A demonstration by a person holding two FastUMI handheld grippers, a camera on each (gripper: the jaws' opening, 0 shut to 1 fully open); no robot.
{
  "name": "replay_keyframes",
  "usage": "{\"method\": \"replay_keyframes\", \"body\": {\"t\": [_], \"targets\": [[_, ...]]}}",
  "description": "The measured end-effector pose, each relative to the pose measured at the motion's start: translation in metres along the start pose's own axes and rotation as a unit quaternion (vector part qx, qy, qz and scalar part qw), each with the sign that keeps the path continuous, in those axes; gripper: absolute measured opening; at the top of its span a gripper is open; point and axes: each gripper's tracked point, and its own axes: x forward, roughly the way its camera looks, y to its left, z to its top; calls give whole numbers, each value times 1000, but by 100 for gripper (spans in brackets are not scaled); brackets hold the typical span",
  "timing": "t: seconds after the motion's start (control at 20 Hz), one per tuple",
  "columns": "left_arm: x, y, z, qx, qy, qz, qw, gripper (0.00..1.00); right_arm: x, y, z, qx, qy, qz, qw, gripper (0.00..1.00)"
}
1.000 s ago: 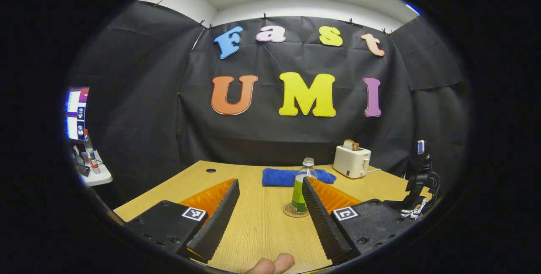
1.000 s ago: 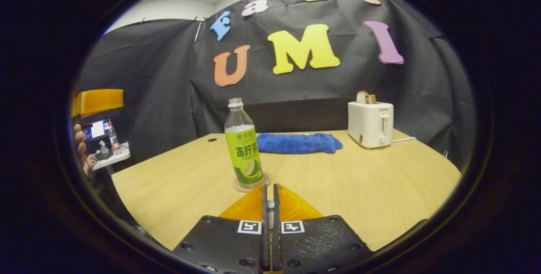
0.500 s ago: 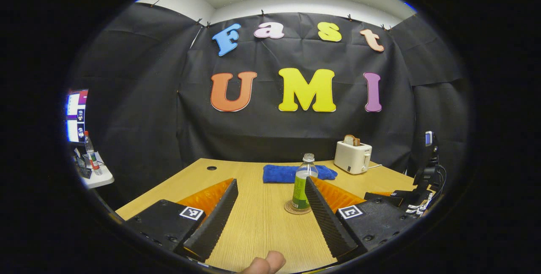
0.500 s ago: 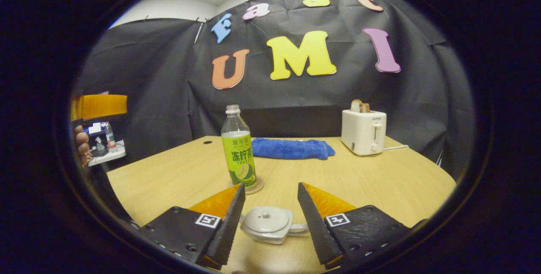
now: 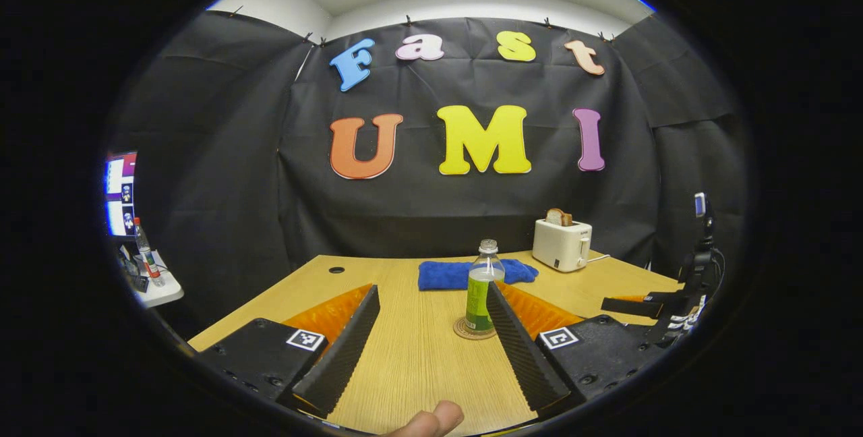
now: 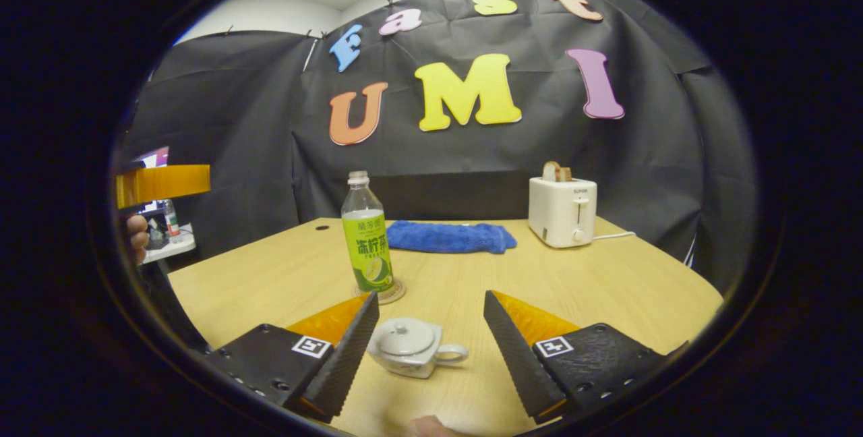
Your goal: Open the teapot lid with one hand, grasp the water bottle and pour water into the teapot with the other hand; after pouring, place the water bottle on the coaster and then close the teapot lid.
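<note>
Between the spread fingers of the right gripper (image 6: 426, 349), low on the table (image 6: 607, 288), stood the small white teapot (image 6: 410, 348), with its lid (image 6: 406, 338) sitting on it and its handle turned toward the gripper's right finger. Neither finger touched the pot; both jaws stood well apart and held nothing. Just beyond the teapot, a little toward the left finger, the water bottle (image 6: 365, 243) stood upright on the round coaster (image 6: 383, 293), its neck bare of a cap, as far as I could see. From the left gripper (image 5: 431, 349), which was also wide open and empty, the same bottle (image 5: 481, 295) appeared ahead, close to the inner edge of its right finger but farther off on the table. Behind the bottle lay a blue cloth (image 6: 450, 237), and further to the right a white toaster (image 6: 562, 211) with bread in it. Judging from this arrangement, the task seemed near its end: the bottle was on the coaster and the lid was on the pot, so probably only the drawing away of both grippers was left, although I could not tell whether water was inside the teapot.
</note>
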Motion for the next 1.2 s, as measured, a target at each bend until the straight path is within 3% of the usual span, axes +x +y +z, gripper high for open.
{"method": "replay_keyframes", "body": {"t": [0.7,1.2], "targets": [[-2,-32,-4,3,9,-5,1000,99,-93,-60,97,-34,-73,-88,993,93],[-16,-31,14,12,-20,-1,1000,99,-109,-52,97,-35,-78,-91,992,95]]}}
